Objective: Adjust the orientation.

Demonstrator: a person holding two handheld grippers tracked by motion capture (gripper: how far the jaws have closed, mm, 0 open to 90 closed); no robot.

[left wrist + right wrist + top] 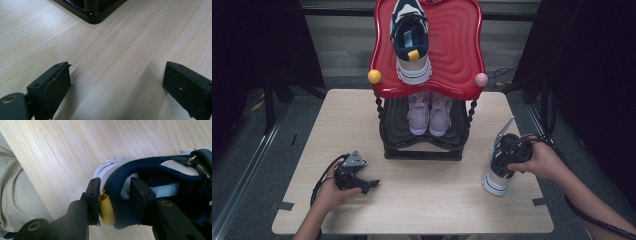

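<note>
Sneaker point(500, 172) stands on the tabletop point(422, 200) right of the rack point(424, 145), toe toward the person. Left claw point(371, 185) rests spread and empty. Right claw point(113, 200) pinches the heel collar by its yellow tab point(107, 210), seen clearly in the right gripper view.
</note>
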